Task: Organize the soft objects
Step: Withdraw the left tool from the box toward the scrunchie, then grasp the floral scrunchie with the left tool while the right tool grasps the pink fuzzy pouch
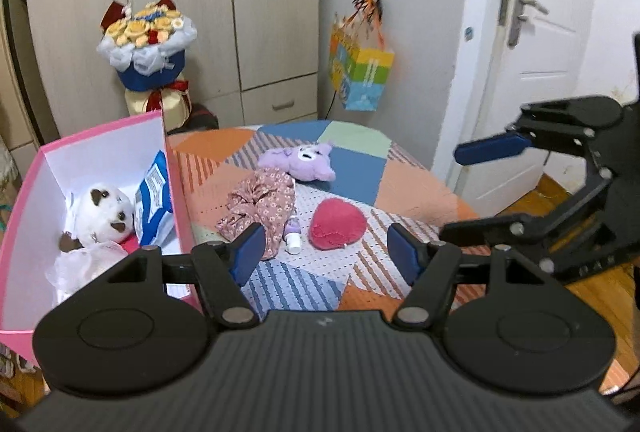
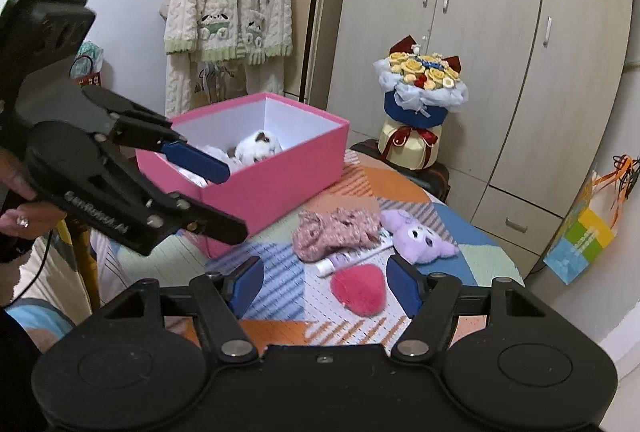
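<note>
Here both the left gripper (image 1: 326,252) and right gripper (image 2: 325,286) gape empty above the red heart plush (image 1: 337,223), pointed end leftward.

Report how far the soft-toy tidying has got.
Done: a white plush and a blue packet lie in the pink box.
In hand: nothing; left gripper and right gripper are open and empty.
Left: floral cloth, purple plush and red heart cushion on the bed.

Red plush heart (image 1: 338,223) (flat) on bedspread (image 1: 416,188)

Even indoor light, soft shadows, fisheye-bent edges, slight blur.
</note>
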Motion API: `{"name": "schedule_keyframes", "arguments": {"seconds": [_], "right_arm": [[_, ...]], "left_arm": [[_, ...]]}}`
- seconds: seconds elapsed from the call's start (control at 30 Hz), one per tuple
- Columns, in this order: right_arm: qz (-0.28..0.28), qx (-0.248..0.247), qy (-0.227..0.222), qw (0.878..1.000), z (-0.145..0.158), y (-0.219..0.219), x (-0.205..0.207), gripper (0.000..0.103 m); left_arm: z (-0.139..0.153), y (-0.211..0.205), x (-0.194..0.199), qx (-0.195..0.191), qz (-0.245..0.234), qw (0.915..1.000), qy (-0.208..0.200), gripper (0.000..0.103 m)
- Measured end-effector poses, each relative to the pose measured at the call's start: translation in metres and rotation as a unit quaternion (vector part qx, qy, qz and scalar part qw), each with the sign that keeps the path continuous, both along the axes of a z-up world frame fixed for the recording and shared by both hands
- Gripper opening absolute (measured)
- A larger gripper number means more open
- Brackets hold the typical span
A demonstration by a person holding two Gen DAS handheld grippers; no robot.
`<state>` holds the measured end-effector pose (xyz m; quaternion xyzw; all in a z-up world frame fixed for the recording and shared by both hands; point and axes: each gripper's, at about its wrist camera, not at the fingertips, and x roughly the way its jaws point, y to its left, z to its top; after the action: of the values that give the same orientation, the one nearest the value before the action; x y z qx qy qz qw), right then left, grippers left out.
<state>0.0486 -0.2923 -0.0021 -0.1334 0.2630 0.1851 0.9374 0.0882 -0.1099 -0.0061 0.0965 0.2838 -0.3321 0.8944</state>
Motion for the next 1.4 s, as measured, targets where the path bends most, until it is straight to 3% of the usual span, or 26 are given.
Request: {"name": "schedule_keyframes", "arguments": {"seconds": [0.3,0.5,0.6,0.8,1.0,1.23,1.33,1.4], "right_arm": [[-0.003,0.042,0.012,0.999,-0.044,-0.039,0.022,0.073],[0.012,0.054,0.007,0.998,-0.072,-0.045,0.041,0.073],[0.006,0.056,0.018,0.998,-0.084,-0.048,0.058,0.073],[0.008,0.036,0.036,0.999,-0.100,-0.040,0.089,0.073],[0.016,0.019,0.052,0.998,-0.114,-0.022,0.114,0.073],[-0.002,0.024,0.063,0.998,-0.124,-0.017,0.134,0.073],[-0.011,0.040,0.062,0.997,-0.125,-0.018,0.135,0.073],[-0.017,0.048,0.061,0.997,-0.126,-0.018,0.135,0.073]], "left_arm": [[-0.025,-0.033,0.039,0.015,0.039,0.9990,0.017,0.067],[-0.048,-0.048,0.077,-0.006,0.083,0.9958,0.039,0.062],[-0.061,-0.054,0.094,-0.001,0.116,0.9929,0.023,0.062],[-0.084,-0.073,0.119,0.065,0.179,0.9816,-0.016,0.062],[-0.092,-0.069,0.141,0.028,0.196,0.9793,0.041,0.066],[-0.104,-0.060,0.155,-0.012,0.225,0.9691,0.102,0.070],[-0.108,-0.057,0.159,-0.031,0.230,0.9658,0.116,0.070],[-0.109,-0.055,0.158,-0.041,0.230,0.9656,0.115,0.063]]}}
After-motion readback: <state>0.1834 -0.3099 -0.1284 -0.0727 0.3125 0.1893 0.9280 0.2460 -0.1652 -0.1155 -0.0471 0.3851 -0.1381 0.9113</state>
